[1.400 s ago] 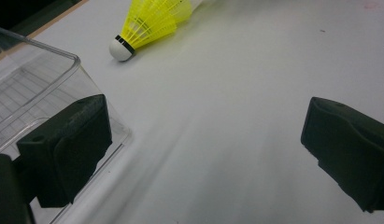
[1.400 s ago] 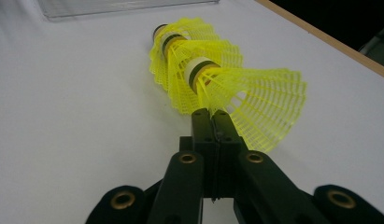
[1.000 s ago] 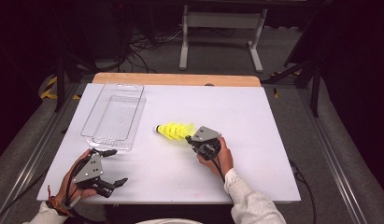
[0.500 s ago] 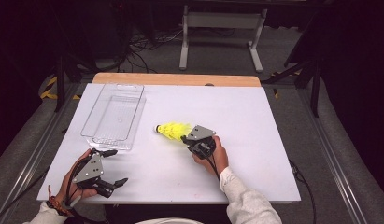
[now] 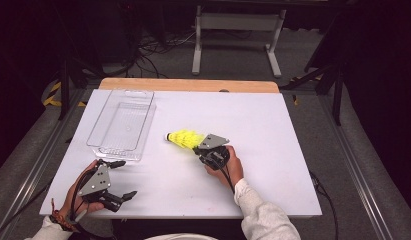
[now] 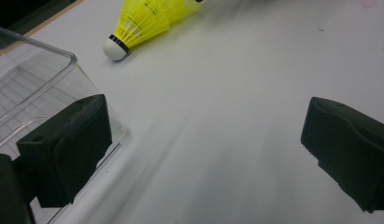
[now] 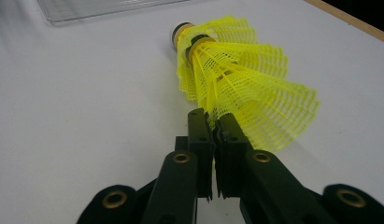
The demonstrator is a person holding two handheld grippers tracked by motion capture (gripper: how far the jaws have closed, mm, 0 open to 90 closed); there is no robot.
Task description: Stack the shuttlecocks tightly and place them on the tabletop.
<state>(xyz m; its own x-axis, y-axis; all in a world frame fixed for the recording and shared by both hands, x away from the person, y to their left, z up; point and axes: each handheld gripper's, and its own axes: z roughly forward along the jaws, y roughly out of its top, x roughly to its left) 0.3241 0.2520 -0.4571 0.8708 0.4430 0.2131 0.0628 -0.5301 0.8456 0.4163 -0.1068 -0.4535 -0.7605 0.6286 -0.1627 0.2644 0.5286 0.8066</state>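
The right gripper pinched the skirt edge of the yellow shuttlecocks, nested at mid-table beside the clear tray. The left gripper rested wide open nearby.

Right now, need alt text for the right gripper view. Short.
The right gripper has its black jaws pinched on the skirt edge of nested yellow shuttlecocks lying on the white table; a clear plastic tray shows at top.
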